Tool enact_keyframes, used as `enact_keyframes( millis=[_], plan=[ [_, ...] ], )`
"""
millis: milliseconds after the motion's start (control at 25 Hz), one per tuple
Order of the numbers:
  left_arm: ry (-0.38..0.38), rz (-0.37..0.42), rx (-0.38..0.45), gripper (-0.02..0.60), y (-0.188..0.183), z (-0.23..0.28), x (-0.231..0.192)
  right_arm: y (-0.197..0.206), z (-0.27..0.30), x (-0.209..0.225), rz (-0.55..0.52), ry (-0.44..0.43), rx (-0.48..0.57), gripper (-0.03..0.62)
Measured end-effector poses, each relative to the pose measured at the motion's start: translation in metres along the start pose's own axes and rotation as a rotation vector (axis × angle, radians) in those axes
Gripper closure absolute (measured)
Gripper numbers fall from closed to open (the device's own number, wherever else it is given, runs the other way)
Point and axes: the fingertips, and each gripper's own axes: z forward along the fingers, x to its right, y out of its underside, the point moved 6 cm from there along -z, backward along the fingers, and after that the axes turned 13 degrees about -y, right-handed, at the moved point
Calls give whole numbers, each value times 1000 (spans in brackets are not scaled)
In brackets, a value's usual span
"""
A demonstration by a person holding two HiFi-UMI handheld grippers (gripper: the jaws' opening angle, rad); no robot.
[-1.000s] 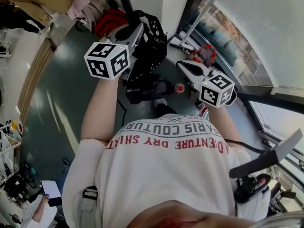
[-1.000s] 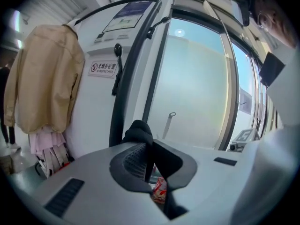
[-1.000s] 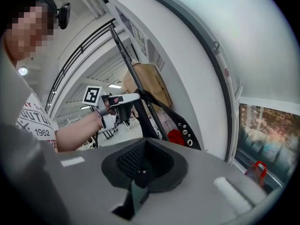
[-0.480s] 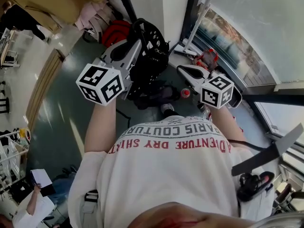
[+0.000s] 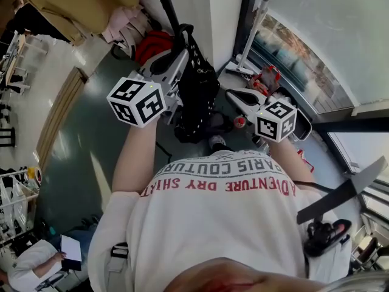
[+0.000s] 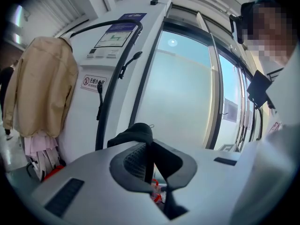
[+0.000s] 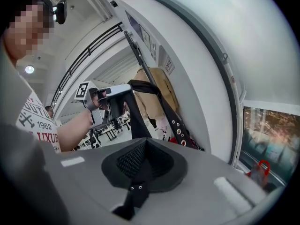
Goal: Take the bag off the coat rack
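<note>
A black bag (image 5: pixel 197 96) with light studs hangs below my left gripper (image 5: pixel 176 53), beside the black coat rack pole (image 5: pixel 163 2). In the left gripper view the left gripper (image 6: pixel 149 158) is shut on the bag's black strap (image 6: pixel 133 132), which humps up over the jaws. The rack's curved poles (image 6: pixel 105 93) and hooks stand apart behind it. My right gripper (image 5: pixel 234 95) sits at the bag's right side. In its own view the right gripper (image 7: pixel 140 165) is shut on a riveted black strap (image 7: pixel 138 121) that rises to the left gripper. An eyelet strap (image 7: pixel 177 125) runs alongside.
A beige jacket (image 6: pixel 42 93) hangs on the rack with pink clothing (image 6: pixel 40 151) under it. Red gear (image 5: pixel 152 41) lies on the floor by the rack's foot. A glass window wall (image 5: pixel 316 53) stands on the right. A seated person (image 5: pixel 36 266) is at the lower left.
The bag was bunched up by the left gripper; it now hangs longer and straighter below it. The left gripper rose a little. The right gripper barely moved.
</note>
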Motion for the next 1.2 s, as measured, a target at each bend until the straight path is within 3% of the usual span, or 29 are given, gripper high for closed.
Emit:
enact_keyframes(
  millis=[400, 640, 840, 1200],
  plan=[
    [73, 77, 96, 568, -53, -22, 46, -13, -21, -11, -18, 12, 58, 592],
    [92, 64, 105, 568, -47, -69, 72, -17, -29, -39, -65, -19, 78, 592],
    [70, 60, 78, 568, -11, -121, 91, -1, -39, -85, -106, -27, 86, 592],
    [7, -38, -112, 568, 119, -215, 107, 53, -70, -187, -158, 3, 55, 592]
  ],
)
